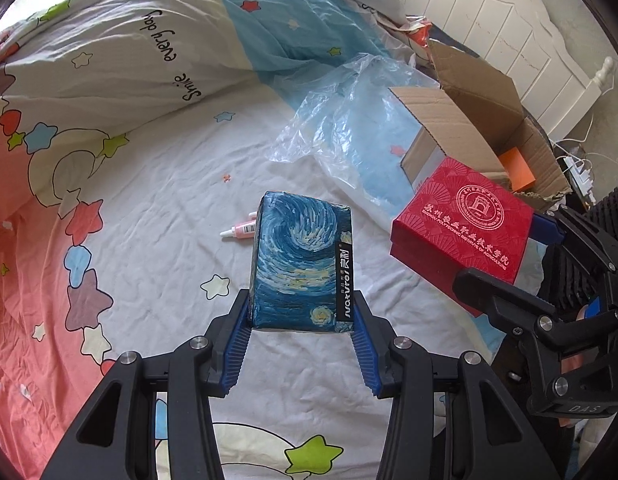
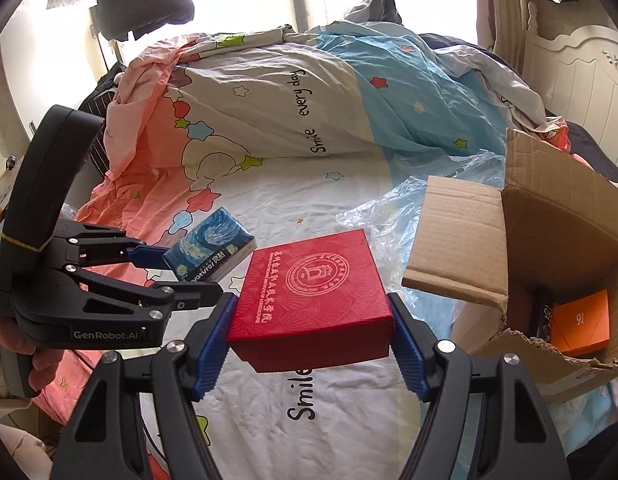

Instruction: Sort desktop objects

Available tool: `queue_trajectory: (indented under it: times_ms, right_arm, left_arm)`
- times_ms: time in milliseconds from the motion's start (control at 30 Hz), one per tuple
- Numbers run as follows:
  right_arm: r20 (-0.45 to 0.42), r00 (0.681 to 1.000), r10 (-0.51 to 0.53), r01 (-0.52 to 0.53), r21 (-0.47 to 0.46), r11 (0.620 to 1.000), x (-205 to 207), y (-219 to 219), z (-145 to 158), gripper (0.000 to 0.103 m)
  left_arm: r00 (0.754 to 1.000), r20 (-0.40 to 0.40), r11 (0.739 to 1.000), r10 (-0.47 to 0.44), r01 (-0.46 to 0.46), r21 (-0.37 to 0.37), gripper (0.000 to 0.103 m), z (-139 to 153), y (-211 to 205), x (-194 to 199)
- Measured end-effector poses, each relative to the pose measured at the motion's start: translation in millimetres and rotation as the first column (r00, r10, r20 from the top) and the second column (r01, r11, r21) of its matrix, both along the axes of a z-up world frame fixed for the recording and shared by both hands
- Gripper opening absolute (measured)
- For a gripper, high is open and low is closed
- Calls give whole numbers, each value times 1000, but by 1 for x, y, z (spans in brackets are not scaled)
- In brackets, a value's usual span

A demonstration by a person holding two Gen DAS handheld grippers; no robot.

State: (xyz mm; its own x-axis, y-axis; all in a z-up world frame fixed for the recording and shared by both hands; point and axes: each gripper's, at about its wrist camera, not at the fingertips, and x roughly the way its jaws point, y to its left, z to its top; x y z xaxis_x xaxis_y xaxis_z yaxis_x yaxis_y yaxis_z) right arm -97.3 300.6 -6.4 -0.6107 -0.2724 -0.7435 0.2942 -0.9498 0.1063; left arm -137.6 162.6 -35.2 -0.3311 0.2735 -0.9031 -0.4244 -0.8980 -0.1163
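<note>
My left gripper (image 1: 302, 322) clamps a blue box (image 1: 303, 268), my right gripper (image 2: 311, 330) clamps a red box (image 2: 313, 292); both are lifted above the bed (image 1: 181, 208), an open carton (image 2: 549, 264) right of them

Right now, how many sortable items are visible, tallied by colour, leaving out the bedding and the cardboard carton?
Blue: 1, the starry-night painted box clamped in the left gripper
Red: 1, the red square gift box clamped in the right gripper
Orange: 1, the flat orange box in the carton
Pink: 1, the small pink tube on the sheet
Clear: 1, the crumpled plastic bag
Total: 5
</note>
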Motion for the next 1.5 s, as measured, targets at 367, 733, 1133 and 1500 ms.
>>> queue_trajectory:
  times_ms: [367,733,1133,1500]
  right_arm:
    - [-62,998,-9,10,17,1000,20,-4,40,69]
    - [-116,993,-24,26,17,1000,39,-4,77,69]
    - [-162,985,-65,66,6,998,59,15,102,69]
    - [-185,972,-142,143,-7,990,78,57,113,69]
  left_arm:
    - [999,-41,1000,-16,16,0,48,39,-10,24]
    - [995,-89,999,-46,47,17,48,80,-4,47]
    - [985,-161,997,-68,72,17,48,122,11,66]
    - [967,-206,989,-148,150,-2,48,142,58,78]
